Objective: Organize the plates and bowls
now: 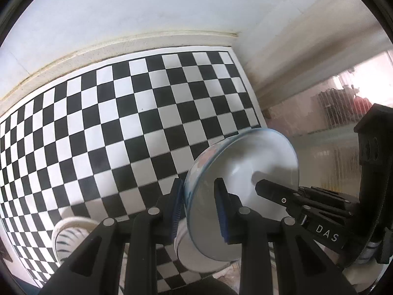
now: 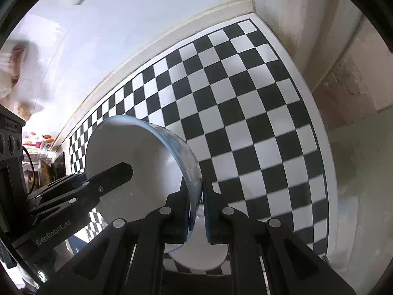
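Observation:
A white bowl with a blue rim (image 1: pixel 245 162) hangs tilted above the checkerboard mat (image 1: pixel 110 123), held from two sides. My left gripper (image 1: pixel 199 193) is shut on its rim, one blue pad outside the wall and one inside. In the left wrist view, a finger (image 1: pixel 272 193) of my right gripper reaches into the bowl from the right. In the right wrist view, the same bowl (image 2: pixel 137 162) is pinched at its rim by my right gripper (image 2: pixel 196 191), which is shut on it. The left gripper's finger (image 2: pixel 110 179) lies inside the bowl from the left.
A white striped bowl (image 1: pixel 70 233) stands on the mat at the lower left. Another white dish (image 1: pixel 189 253) sits right under the held bowl, also in the right wrist view as a white dish (image 2: pixel 203 255). A pale wall (image 1: pixel 147 12) borders the mat behind.

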